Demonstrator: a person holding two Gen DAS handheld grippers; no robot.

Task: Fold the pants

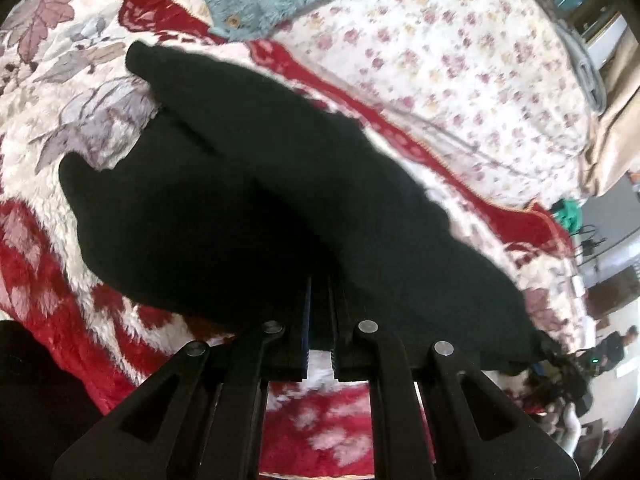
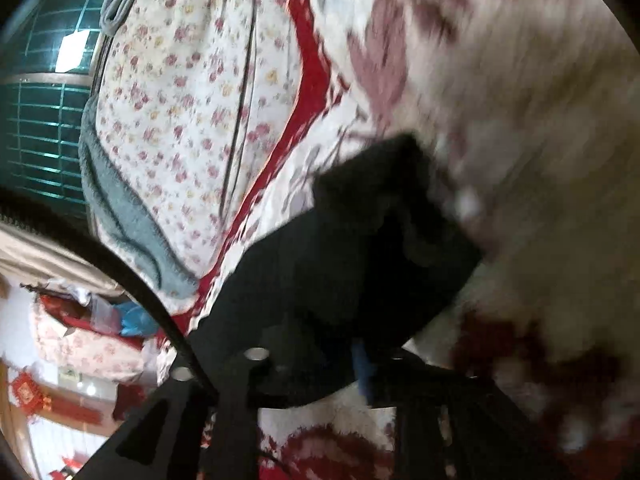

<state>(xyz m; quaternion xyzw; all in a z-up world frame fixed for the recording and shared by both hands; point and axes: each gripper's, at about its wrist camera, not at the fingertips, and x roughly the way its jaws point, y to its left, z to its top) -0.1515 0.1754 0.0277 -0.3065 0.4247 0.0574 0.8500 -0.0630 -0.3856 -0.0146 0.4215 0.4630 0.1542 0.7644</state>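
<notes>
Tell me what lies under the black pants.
The black fabric pants lie on a fluffy red-and-white floral blanket, which shows all around them. Whatever sits directly beneath the fabric is covered.

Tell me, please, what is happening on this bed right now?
A person with a handheld gripper in each hand is folding black pants on a red and white floral blanket. The left gripper is shut on the pants' near edge. The right gripper is at another part of the fabric, its grip unclear through blur.

left wrist: close, angled down | right wrist: same | shared: black pants [image 1: 280, 184], blanket [image 1: 48, 264]
</notes>
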